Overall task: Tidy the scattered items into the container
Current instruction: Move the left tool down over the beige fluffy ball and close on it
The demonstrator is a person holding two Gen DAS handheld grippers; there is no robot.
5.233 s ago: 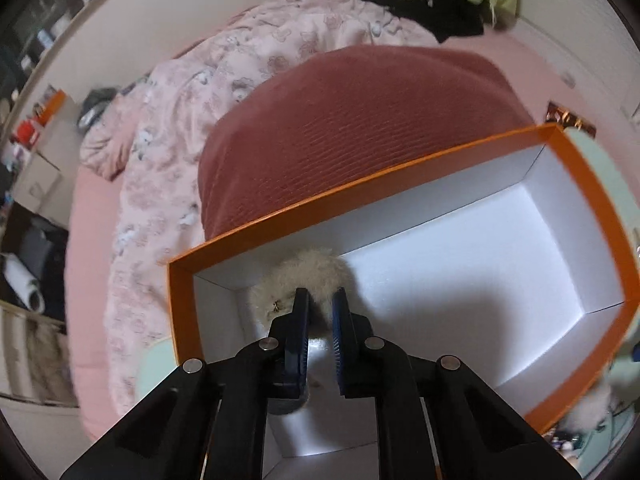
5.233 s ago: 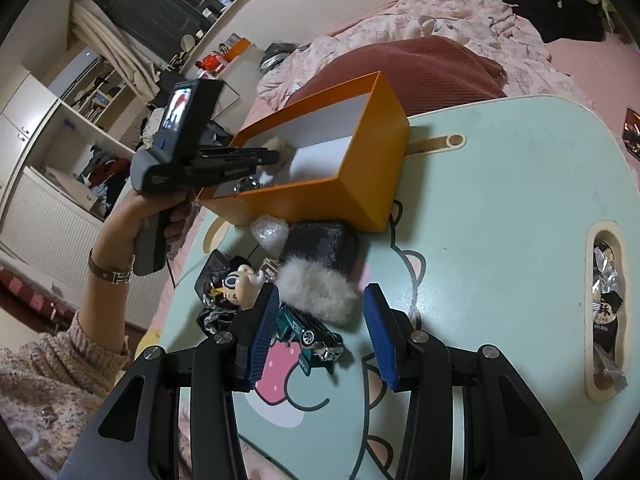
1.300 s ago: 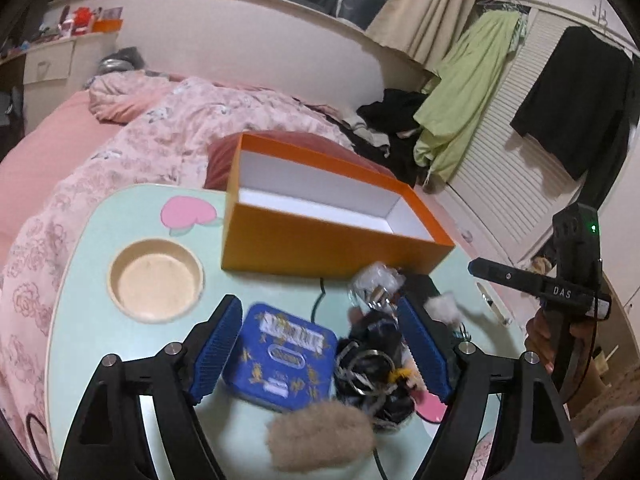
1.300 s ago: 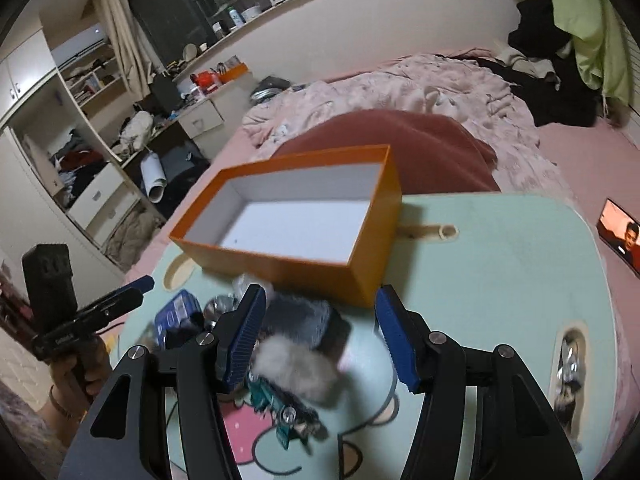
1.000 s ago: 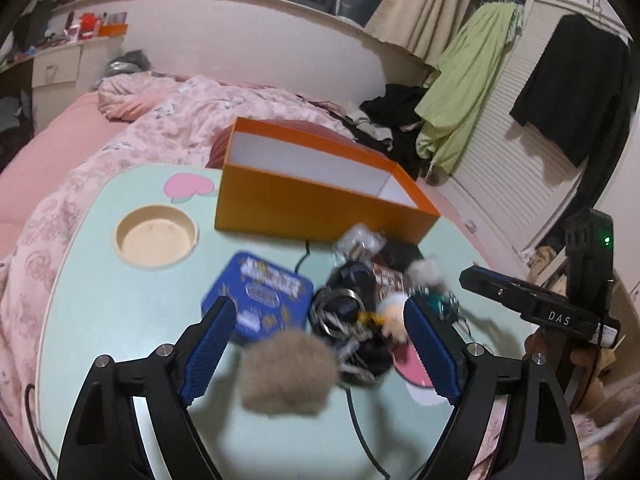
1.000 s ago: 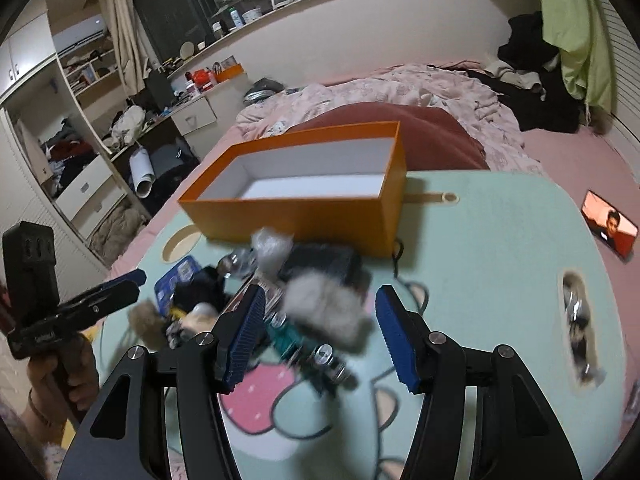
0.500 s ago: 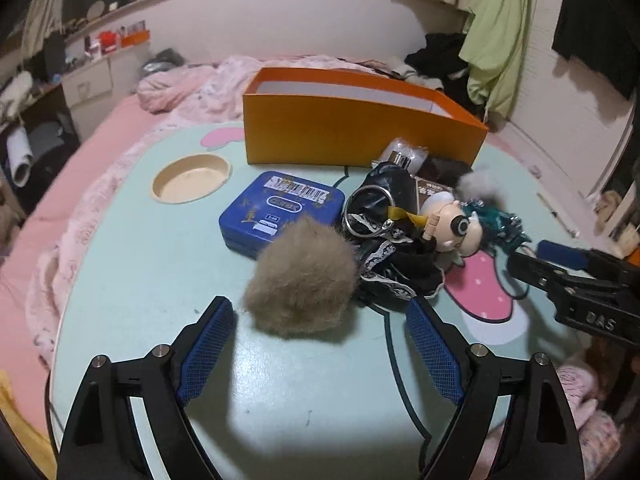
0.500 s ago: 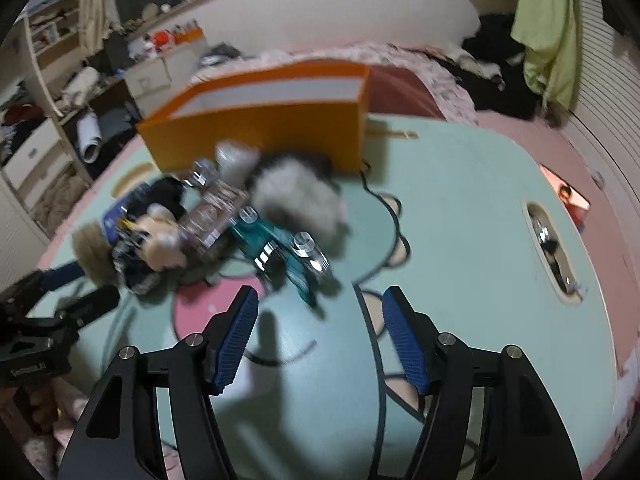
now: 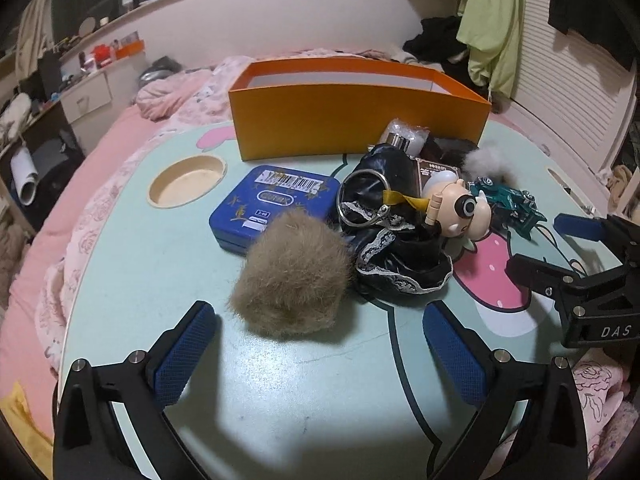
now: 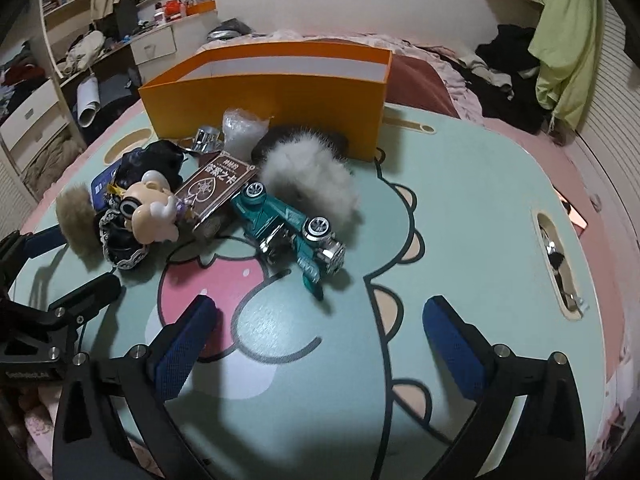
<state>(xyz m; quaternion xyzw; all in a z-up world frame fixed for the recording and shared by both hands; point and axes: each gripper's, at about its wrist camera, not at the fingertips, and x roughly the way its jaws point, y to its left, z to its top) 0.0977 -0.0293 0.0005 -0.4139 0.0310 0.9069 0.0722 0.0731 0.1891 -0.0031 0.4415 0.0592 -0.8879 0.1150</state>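
Observation:
The orange box (image 9: 360,120) (image 10: 272,92) stands at the table's far side. In front of it lies a heap: brown pompom (image 9: 292,276), blue tin (image 9: 272,204), big-headed doll (image 10: 148,208) on black lace cloth (image 9: 400,260), brown card pack (image 10: 216,188), teal toy car (image 10: 292,224), white-grey pompom (image 10: 308,176). My left gripper (image 9: 316,316) hovers just short of the brown pompom, jaws opening wide, pads touching nothing. My right gripper (image 10: 318,308) sits just short of the toy car, jaws opening, nothing between them.
The mint cartoon table (image 10: 460,184) has a round cup recess (image 9: 186,180) at left and a slot (image 10: 558,256) with small things at right. A bed with pink bedding lies behind the box. The two grippers flank the heap.
Both grippers have sunk toward the table and tipped downward, and both jaws have widened. The heap now looks nearer. Five seconds ago the left was shut on a cream pompom in the box.

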